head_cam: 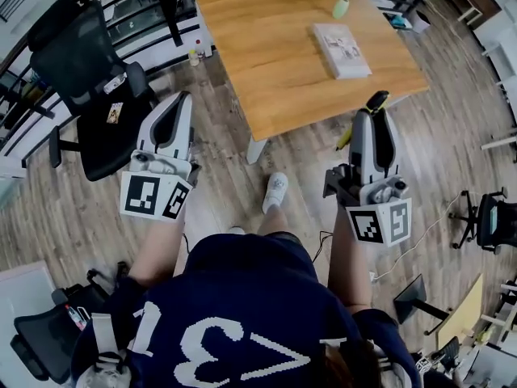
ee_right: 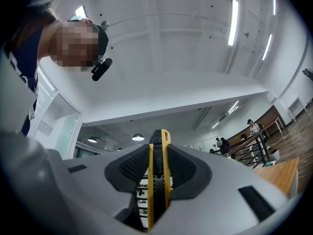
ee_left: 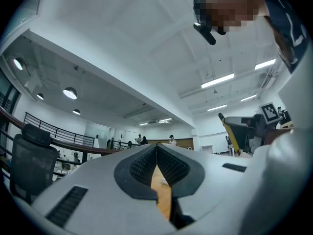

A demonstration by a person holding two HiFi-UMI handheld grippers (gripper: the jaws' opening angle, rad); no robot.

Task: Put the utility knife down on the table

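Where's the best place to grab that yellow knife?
Mid-handle, with the jaws on the knife's two flat sides and running along its length, as the right gripper holds it now. The body is thin, straight and flat-sided, so the pads seat squarely.

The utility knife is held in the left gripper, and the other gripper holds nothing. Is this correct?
Not quite. The utility knife is held in the right gripper, not the left. The right gripper view shows its fingers closed on the yellow and black handle. The other one, the left gripper, holds nothing, as you say.
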